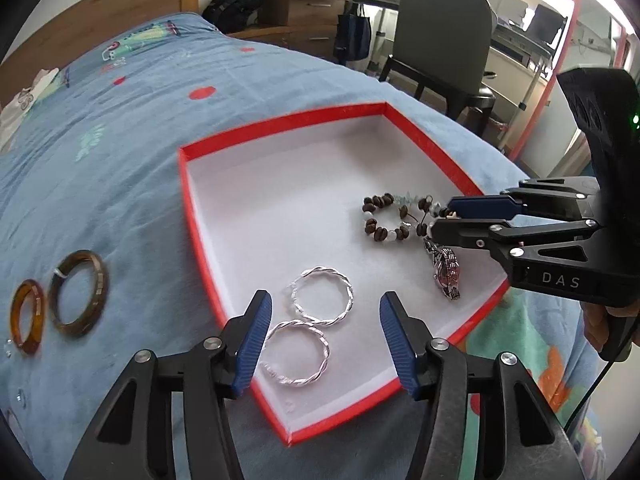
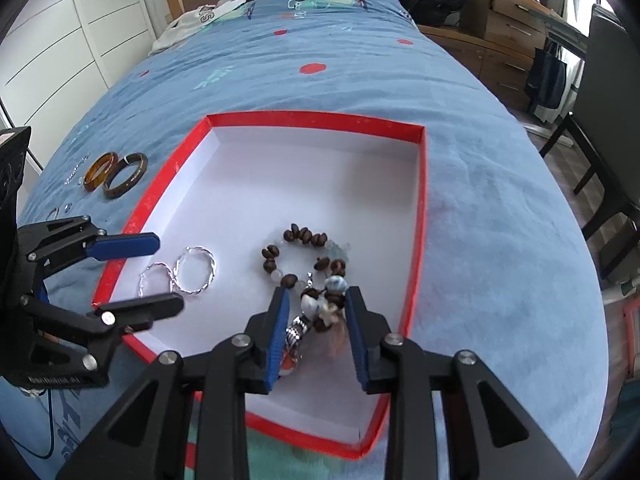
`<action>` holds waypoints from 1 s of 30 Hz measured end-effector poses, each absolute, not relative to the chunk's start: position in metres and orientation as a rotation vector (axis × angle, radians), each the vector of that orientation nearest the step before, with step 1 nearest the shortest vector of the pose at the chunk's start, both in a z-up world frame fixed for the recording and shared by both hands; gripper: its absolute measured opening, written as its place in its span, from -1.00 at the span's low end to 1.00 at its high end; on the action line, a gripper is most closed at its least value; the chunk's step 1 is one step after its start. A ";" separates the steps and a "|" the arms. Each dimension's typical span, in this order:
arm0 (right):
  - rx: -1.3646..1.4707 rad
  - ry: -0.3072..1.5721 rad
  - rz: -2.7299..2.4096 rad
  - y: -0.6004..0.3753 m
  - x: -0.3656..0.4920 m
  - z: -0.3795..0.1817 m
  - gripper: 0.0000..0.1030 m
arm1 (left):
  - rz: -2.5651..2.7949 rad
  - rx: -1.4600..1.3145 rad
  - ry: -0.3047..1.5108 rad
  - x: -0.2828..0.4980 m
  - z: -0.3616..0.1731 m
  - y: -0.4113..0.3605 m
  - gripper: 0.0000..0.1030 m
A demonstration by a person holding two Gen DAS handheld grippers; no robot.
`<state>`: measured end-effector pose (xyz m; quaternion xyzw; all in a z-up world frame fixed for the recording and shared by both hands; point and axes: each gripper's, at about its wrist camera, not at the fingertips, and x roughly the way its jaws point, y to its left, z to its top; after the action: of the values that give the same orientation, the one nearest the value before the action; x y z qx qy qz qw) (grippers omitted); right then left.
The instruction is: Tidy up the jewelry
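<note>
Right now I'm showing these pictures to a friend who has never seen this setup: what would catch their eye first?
Probably the red-rimmed box with its white lining, lying open on the blue bedspread. Inside it lie two twisted silver hoops, a brown beaded bracelet and a small watch near the right tool. Outside, left of the box, two amber-brown bangles lie on the bedspread.
</note>
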<state>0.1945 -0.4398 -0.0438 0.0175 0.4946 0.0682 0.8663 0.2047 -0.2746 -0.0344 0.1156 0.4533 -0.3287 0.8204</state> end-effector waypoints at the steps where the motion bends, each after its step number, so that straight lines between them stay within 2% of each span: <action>1: 0.040 1.035 0.140 -0.440 0.193 -0.041 -0.44 | -0.696 0.246 0.958 0.203 -0.030 -0.272 0.08; 9: 0.070 1.021 0.103 -0.436 0.172 -0.020 -0.44 | -0.662 0.223 0.913 0.174 0.004 -0.234 0.15; 16: 0.095 0.975 0.093 -0.417 0.135 0.011 -0.44 | -0.566 0.185 0.889 0.134 0.024 -0.175 0.28; 30: 0.080 0.872 0.184 -0.318 0.071 0.065 -0.44 | -0.318 0.140 0.844 0.070 0.043 -0.034 0.44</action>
<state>0.0714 -0.3182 0.0647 0.0386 0.4216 0.0889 0.9016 0.0702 -0.0343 0.0431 0.0676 0.4077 -0.1537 0.8975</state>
